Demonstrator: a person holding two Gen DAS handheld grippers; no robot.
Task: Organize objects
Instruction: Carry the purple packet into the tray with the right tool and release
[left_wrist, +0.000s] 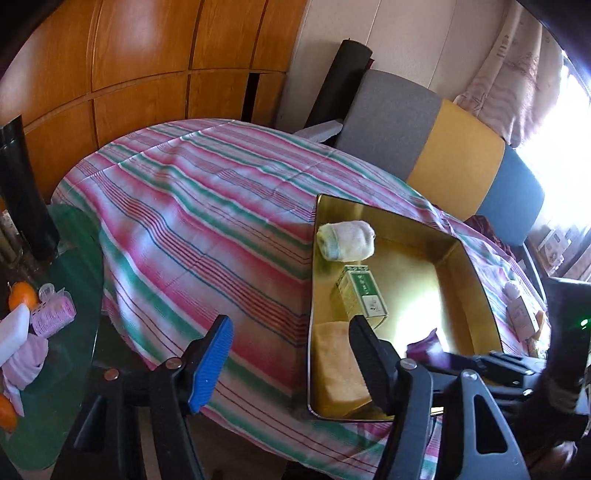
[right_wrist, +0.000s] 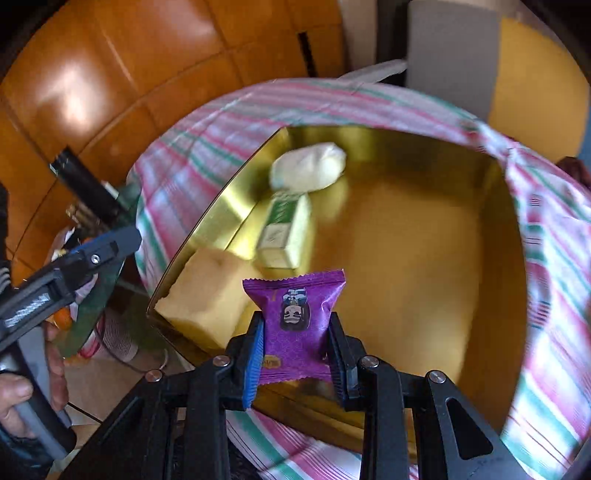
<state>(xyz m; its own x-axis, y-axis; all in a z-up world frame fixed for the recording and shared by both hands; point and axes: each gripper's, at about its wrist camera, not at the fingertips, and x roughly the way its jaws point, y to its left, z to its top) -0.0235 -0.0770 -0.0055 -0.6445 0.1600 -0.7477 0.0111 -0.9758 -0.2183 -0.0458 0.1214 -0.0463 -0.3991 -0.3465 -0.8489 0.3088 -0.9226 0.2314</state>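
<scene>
A gold metal tray sits on the striped tablecloth. In it lie a rolled white sock, a green-and-white box and a yellow sponge. My right gripper is shut on a purple snack packet and holds it over the tray's near edge; the packet also shows in the left wrist view. My left gripper is open and empty, left of the tray's near left corner.
A green glass side table at the left holds oranges, a pink hair roller and pink cloth. A small pink-and-white box lies right of the tray. A grey, yellow and blue sofa stands behind.
</scene>
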